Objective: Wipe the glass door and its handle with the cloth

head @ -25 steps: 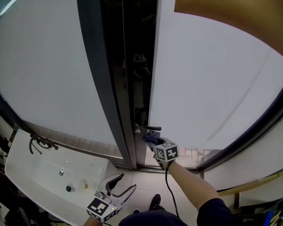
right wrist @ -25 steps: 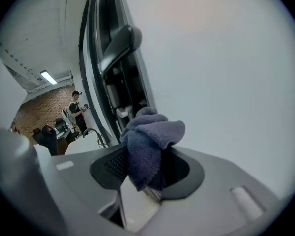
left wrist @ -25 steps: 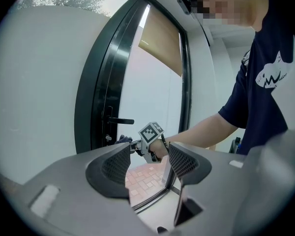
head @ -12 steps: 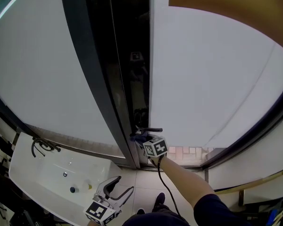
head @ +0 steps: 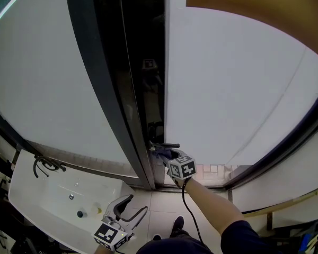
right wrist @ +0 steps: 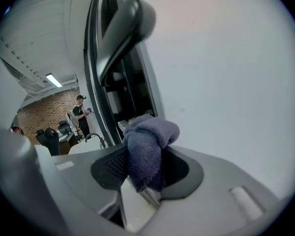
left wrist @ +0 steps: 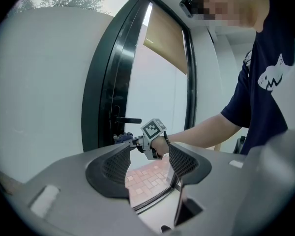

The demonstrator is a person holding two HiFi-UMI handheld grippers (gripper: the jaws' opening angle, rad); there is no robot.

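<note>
The glass door (head: 228, 89) is a frosted white pane next to a dark frame (head: 103, 89). Its black lever handle (head: 168, 145) sticks out at the pane's left edge. My right gripper (head: 165, 153) is shut on a blue-grey cloth (head: 160, 151) and holds it just under the handle, against the door edge. In the right gripper view the cloth (right wrist: 150, 132) bunches between the jaws, with the handle (right wrist: 123, 28) looming above. My left gripper (head: 135, 205) hangs low and open, holding nothing. In the left gripper view it (left wrist: 150, 150) points at the handle (left wrist: 128, 121) and the cloth (left wrist: 122, 137).
A white sink (head: 37, 200) with a black tap (head: 45, 163) stands at the lower left, close to my left gripper. A brown blind (head: 254, 9) covers the pane's top. Reddish tiles (left wrist: 147, 173) lie beyond the door. A distant person (right wrist: 81, 112) stands in a room with a brick wall.
The right gripper slid the cloth left toward the frame under the handle, then back a little to the right. The left gripper stayed low and open.
</note>
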